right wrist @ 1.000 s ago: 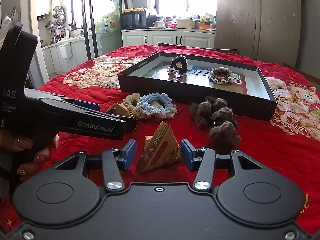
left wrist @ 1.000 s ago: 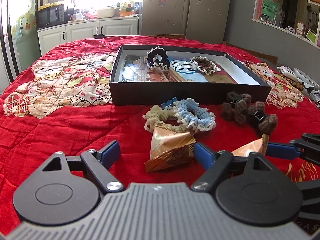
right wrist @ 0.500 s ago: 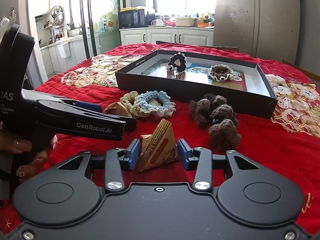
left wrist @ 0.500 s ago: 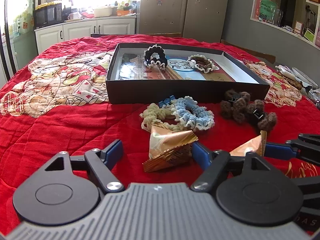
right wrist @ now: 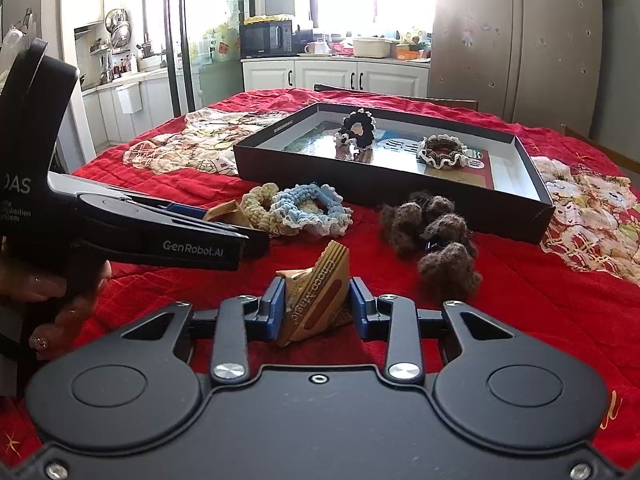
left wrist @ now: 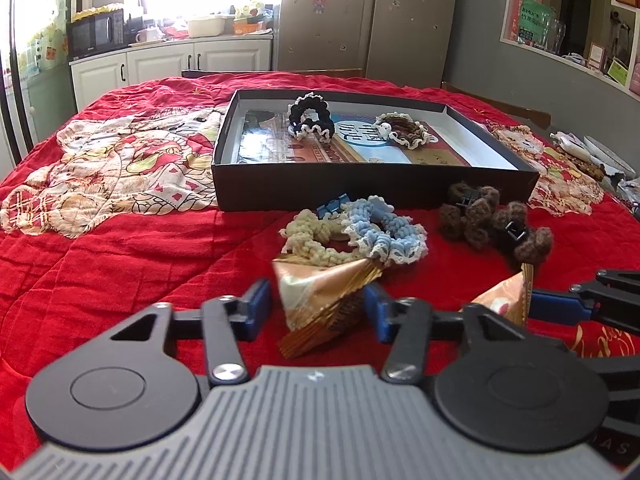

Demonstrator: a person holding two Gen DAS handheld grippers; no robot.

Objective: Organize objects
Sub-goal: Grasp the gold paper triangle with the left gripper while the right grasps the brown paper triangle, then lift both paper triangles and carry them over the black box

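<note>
Fingers of the left gripper [left wrist: 316,310] have just been closing around a shiny gold snack packet [left wrist: 320,304] low in the middle of the frame; whether they press it is unclear. Right gripper [right wrist: 318,306] fingers, also closing, pinch a tan "Choco Magic" packet [right wrist: 320,296]. Both packets are pointy triangles on the red blanket [right wrist: 520,300].

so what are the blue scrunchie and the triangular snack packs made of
Blue scrunchie: soft crocheted yarn, matte, with visible loops and a white frilled edge.
Triangular snack packs: probably foil-lined plastic film, glossy, with crimped seams; one reads Choco Magic.
</note>
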